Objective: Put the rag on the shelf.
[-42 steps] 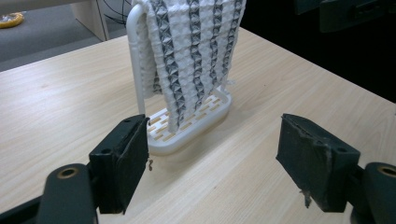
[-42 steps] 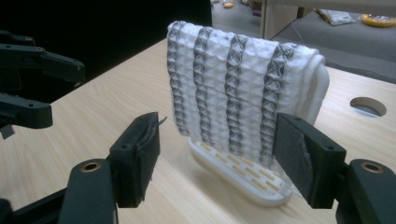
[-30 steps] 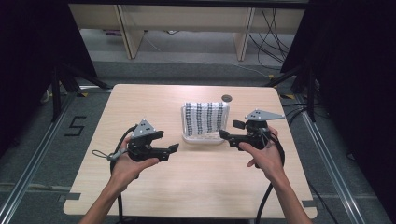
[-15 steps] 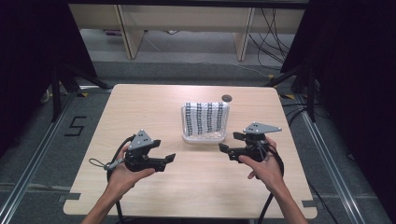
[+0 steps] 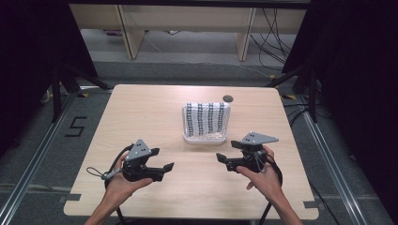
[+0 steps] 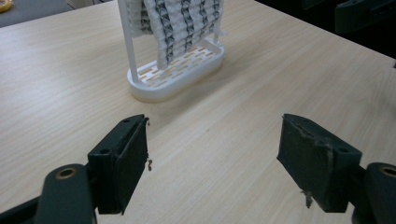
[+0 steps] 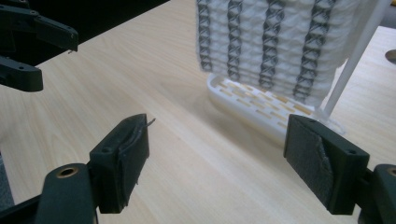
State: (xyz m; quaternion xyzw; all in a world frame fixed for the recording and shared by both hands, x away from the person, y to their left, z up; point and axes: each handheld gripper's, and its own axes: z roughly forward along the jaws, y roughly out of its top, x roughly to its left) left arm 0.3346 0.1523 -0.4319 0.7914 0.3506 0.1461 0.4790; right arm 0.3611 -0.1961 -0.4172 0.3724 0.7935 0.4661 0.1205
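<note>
A white rack (image 5: 206, 137) stands upright near the middle of the wooden table (image 5: 155, 103), toward its far half, with a white cloth with dark patterned stripes (image 5: 206, 119) draped over it; a small dark round hole (image 5: 228, 98) lies just behind it near the far edge. The left gripper (image 5: 168, 166) sits over the near left part of the table, its jaws spread wide with nothing between them, pointing toward the middle. The right gripper (image 5: 219, 158) sits over the near right part, its jaws likewise wide and empty, having just been opening. Both are well apart from the rack, with bare tabletop between them and on either side of the rack out to the left and right edges.
</note>
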